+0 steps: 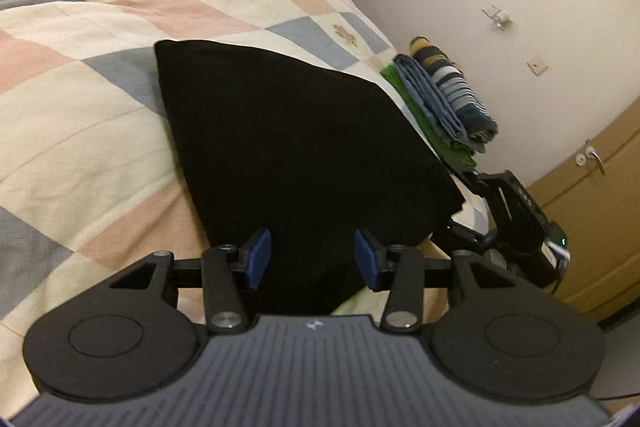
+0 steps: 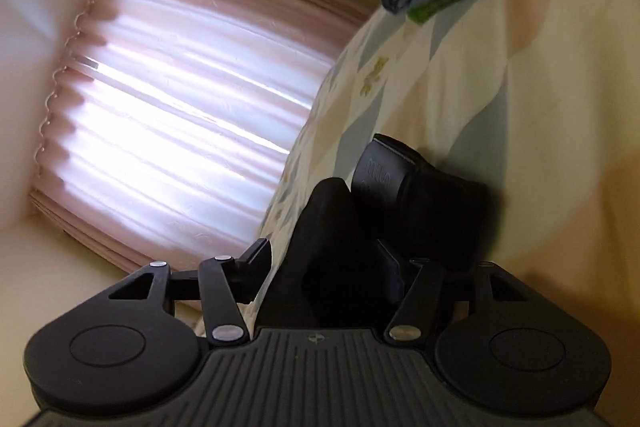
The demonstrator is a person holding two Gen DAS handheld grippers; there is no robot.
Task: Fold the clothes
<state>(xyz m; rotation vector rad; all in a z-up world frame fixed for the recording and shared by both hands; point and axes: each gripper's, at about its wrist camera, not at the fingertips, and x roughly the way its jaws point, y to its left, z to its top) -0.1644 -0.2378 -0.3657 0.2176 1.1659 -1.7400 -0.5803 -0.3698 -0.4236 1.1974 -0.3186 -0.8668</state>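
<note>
I see a flat, folded black cloth (image 1: 288, 155) lying on the bed's checked quilt of cream, pink and grey squares (image 1: 100, 99). My left gripper (image 1: 312, 259) hovers over the near edge of the black cloth, and its blue pads (image 1: 258, 255) stand apart with nothing pinched between them. Past the far side of the black cloth sits a small pile of folded clothes (image 1: 444, 103): green, blue and striped ones. My right gripper (image 2: 328, 263) is beside the near corner of the black cloth. Its jaws are apart too. Dark cloth (image 2: 320, 235) bunches up between them, but I cannot tell if the pads press on it. A pink pleated curtain (image 2: 180, 107) glows behind.
</note>
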